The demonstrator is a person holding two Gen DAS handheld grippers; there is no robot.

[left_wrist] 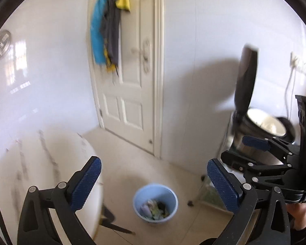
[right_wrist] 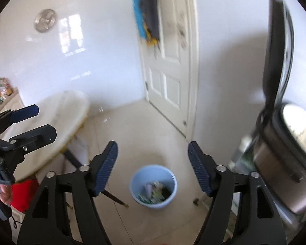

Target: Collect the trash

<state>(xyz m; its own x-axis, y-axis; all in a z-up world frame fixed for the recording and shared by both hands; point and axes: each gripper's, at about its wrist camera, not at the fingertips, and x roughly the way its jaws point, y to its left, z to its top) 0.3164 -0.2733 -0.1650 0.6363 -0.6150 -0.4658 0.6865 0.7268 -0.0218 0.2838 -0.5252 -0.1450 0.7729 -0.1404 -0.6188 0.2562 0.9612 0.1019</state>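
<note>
Our left gripper [left_wrist: 154, 180] and right gripper [right_wrist: 153, 168] both hang wide and empty above the blue bin [left_wrist: 155, 203] on the floor. Its trash looks light, soft, crumpled; we'd pinch loose edges.

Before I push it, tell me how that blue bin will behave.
The bin looks like thin plastic, so probably light. It stands on glossy floor tiles, so it should slide easily. It seems only part-filled with litter; a high push might tip it.

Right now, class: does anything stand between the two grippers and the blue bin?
Nothing visible does. The blue bin stands on bare floor below the open left gripper and right gripper.
</note>
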